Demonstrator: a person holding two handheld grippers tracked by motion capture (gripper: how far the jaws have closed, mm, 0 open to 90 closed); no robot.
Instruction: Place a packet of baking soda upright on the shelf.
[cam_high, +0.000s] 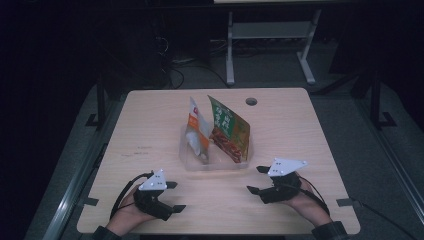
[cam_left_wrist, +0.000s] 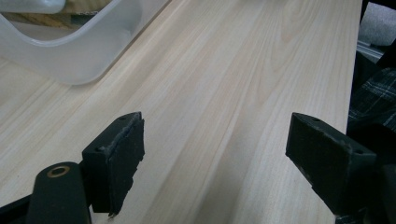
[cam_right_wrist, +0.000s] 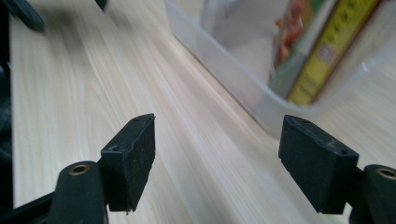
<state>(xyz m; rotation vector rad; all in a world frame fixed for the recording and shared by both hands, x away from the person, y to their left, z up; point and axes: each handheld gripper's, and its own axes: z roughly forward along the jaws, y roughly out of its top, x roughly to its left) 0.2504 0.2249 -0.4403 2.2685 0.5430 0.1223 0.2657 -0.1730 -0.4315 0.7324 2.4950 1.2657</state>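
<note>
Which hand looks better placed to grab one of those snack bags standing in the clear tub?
Probably the right. The right gripper sits close to the tub corner beside the green bag, jaws open. The left gripper lies farther back from the tub.

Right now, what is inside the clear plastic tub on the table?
The clear tub holds two upright food pouches: an orange-and-white pouch on the left and a green-and-red pouch on the right. The pouches cover part of the tub's floor.
</note>
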